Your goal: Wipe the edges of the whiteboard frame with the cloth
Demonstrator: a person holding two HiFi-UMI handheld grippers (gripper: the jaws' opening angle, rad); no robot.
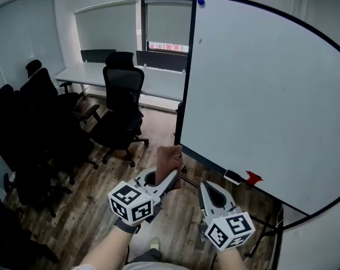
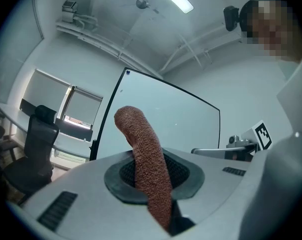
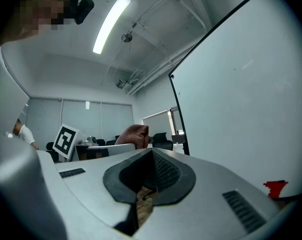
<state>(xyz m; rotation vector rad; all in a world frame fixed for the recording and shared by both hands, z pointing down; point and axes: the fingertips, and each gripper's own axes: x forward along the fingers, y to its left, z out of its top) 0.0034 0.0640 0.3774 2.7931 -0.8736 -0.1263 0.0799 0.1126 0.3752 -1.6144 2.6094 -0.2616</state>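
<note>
1. We've got the rust-brown terry cloth [image 1: 169, 161] pinched in the left gripper [image 1: 171, 176]. The jaws are clamped on its lower end and the free end pokes up past the tips, right beside the bottom-left corner of the big white whiteboard [image 1: 260, 94].
2. For a good wipe, we reckon the cloth's free end should press onto the thin black frame strip [image 1: 186, 77], not the white face. Then it can slide along one edge in a single pass.
3. A firm squeeze matters here. The cloth looks floppy, and drag could tug it out.
4. On the bottom ledge sit a small black block [image 1: 232, 176] and a red bit [image 1: 253, 178], so we'd wipe around those.
5. Pose: the left forearm reaches forward and low, with the gripper tilted up at the corner. The right gripper [image 1: 210, 194] hangs just beside it, jaws closed on nothing and pointing up at the board.
</note>
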